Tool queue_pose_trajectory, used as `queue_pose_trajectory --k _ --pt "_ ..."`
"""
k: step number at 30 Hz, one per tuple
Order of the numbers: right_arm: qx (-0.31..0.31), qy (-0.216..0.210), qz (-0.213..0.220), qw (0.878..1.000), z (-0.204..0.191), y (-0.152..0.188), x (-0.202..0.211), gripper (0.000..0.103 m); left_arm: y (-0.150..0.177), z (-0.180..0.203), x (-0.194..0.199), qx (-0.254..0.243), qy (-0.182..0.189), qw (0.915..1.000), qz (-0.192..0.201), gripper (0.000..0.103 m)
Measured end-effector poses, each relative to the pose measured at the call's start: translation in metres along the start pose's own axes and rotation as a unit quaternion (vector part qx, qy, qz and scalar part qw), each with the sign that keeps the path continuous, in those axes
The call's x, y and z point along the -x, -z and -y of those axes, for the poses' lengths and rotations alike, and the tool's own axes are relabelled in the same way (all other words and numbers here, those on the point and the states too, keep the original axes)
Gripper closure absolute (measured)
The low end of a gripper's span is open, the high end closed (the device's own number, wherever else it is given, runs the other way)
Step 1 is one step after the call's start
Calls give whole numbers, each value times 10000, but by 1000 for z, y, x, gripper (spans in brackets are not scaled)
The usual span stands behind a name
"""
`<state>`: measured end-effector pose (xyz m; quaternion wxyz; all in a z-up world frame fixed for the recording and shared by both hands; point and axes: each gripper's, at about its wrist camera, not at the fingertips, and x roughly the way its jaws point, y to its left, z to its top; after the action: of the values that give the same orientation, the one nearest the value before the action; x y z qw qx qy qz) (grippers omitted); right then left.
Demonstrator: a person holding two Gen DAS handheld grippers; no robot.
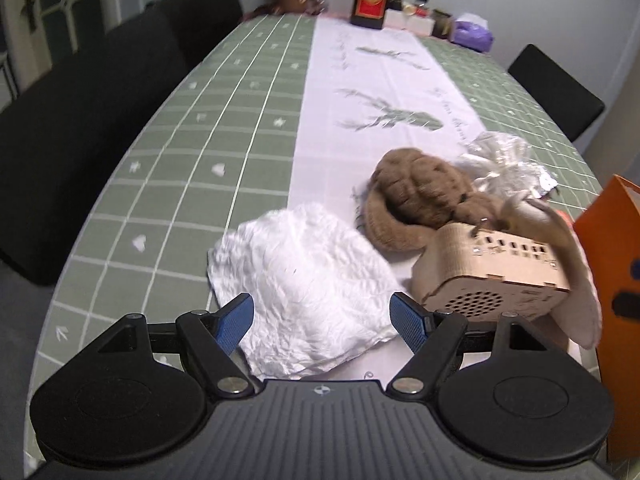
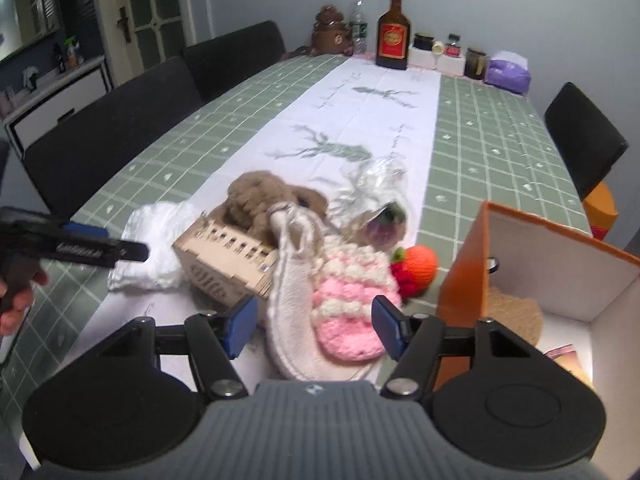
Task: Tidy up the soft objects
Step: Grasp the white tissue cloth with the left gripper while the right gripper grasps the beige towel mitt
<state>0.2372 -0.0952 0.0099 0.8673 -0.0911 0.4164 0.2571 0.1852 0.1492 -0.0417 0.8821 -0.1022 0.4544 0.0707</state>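
My left gripper [image 1: 322,322] is open, its blue pads on either side of the near edge of a crumpled white cloth [image 1: 304,292] on the table. A brown knitted hat [image 1: 416,200] lies behind it, next to a wooden box [image 1: 492,276]. My right gripper [image 2: 314,326] is open over a pink and white knitted piece [image 2: 348,316] and a cream knitted bag [image 2: 292,300]. An orange knitted ball with red trim [image 2: 418,266] lies beyond. The left gripper also shows in the right wrist view [image 2: 88,246], over the white cloth [image 2: 156,244].
An open orange cardboard box [image 2: 464,276] stands at the right with a tan mat inside. A crinkled clear wrapper [image 2: 372,188] lies behind the pile. A bottle [image 2: 393,34], jars and a purple tissue pack [image 2: 507,72] stand at the far end. Black chairs [image 2: 108,128] line the table.
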Motion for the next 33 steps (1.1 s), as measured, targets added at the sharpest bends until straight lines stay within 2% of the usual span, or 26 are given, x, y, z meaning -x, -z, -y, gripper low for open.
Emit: queue_pose_trajectory --k 3,6,10,12,13,16,18,20,22,23,25,27,33 --pt "130 -22 -145 9998 -14 11 -8 52 2 -3 -9 262 89 9996 -34 12" --pt "31 -91 -224 9997 -20 22 -15 54 1 0 -20 293 48 9995 -81 12" --pt "-130 44 -77 9999 -22 33 -18 60 6 4 -32 297 -98 9994 -115 12" --pt "-362 28 -21 9993 -20 36 -19 65 11 8 -33 207 -177 9996 19 12" --pt "-472 0 -9 9989 -18 38 -20 67 13 10 -32 152 -211 9996 80 16" --pt "-721 26 83 9974 -18 43 -23 78 21 17 -32 -54 -357 9990 270 19" --pt "-773 122 179 9968 -20 48 -24 84 25 21 -30 -184 -322 9984 418 28" --pt "-802 160 276 9963 -21 52 -25 88 28 24 -28 -277 -196 9980 530 50" --pt "-876 160 346 9954 -20 55 -25 93 29 26 -28 -289 -124 9976 624 58" --pt "-948 76 363 9948 -18 55 -25 96 30 26 -28 -294 -95 9973 673 67" --pt "-975 40 412 9944 -17 54 -22 99 29 24 -26 -246 -52 9969 741 78" --pt "-919 107 523 9943 -16 50 -15 100 29 20 -18 -148 10 9958 899 82" --pt "-909 121 852 9921 -10 35 10 101 31 19 20 -48 295 9908 1323 84"
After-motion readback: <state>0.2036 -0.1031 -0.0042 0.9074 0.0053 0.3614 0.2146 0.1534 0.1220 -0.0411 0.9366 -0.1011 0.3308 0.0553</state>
